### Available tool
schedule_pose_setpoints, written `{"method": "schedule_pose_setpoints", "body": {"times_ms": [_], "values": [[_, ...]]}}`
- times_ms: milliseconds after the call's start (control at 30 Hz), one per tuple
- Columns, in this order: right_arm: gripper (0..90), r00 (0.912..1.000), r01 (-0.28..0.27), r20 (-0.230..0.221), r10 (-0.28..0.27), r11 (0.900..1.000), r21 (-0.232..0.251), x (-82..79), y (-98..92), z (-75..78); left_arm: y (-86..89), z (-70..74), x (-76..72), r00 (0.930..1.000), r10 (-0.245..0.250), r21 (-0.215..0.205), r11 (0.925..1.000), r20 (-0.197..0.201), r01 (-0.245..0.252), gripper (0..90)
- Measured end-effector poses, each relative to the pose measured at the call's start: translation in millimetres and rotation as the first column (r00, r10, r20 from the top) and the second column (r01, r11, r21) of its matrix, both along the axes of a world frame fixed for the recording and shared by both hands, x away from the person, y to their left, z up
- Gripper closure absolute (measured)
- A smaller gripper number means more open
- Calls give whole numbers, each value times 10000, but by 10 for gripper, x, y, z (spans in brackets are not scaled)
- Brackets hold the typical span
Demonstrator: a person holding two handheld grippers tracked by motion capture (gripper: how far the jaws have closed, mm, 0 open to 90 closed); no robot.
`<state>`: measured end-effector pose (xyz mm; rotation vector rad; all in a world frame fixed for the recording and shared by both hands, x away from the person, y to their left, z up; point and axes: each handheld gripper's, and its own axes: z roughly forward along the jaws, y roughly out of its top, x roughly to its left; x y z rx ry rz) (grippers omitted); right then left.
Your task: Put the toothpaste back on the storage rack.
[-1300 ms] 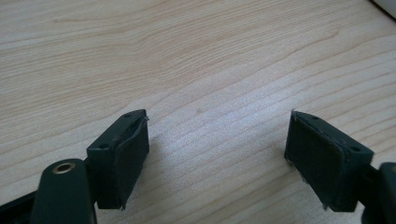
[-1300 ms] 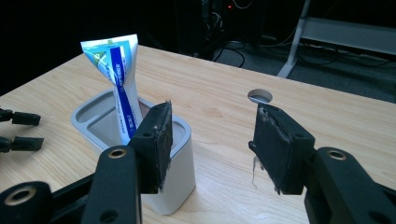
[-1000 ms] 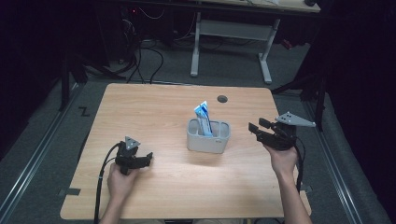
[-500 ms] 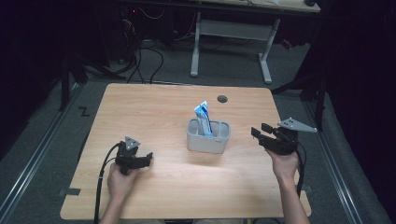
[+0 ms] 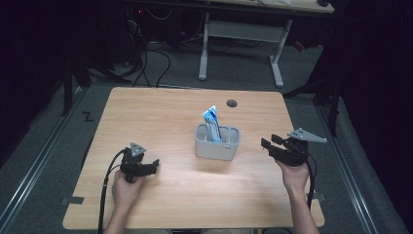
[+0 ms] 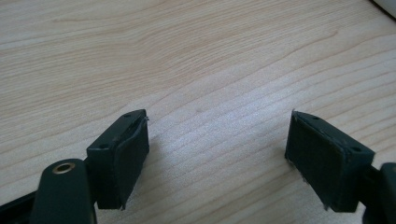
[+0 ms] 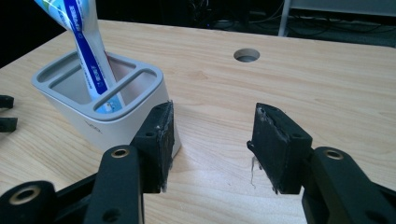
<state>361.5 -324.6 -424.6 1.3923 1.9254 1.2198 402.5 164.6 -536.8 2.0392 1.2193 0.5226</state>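
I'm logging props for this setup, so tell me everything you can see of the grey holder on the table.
The grey holder is a rounded-corner box, plastic by its look, with its open top split by bars into compartments. It stands upright near the middle of the wooden table. A blue-and-white tube leans in one compartment, sticking out above the rim. Neither gripper touches it; the right gripper sits open beside it.

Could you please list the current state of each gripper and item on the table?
Left gripper: open, empty, low over the bare wood.
Right gripper: open, empty, beside the holder.
Grey holder: upright mid-table.
Blue and white tube: standing tilted in the holder.
Table: round hole near its far edge.
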Motion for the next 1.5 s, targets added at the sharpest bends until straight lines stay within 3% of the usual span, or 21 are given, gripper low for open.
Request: {"method": "schedule_pose_setpoints", "body": {"times_ms": [300,433,600,1500], "values": [[503,10000,-52,-84,53,9999,119,1,-12,-95,0,0,0,10000,-1,4,10000,1,1,217],[517,9999,10,135,-9,10000,-90,-7,1,-168,0,0,0,10000,-3,4,10000,-2,3,217],[518,10000,52,85,-50,9998,-210,-7,12,-213,0,0,0,10000,2,3,10000,-1,-2,217],[515,9968,284,-737,-319,9985,-474,67,-31,-517,1,0,2,10000,5,-8,10000,-1,-5,219]]}}
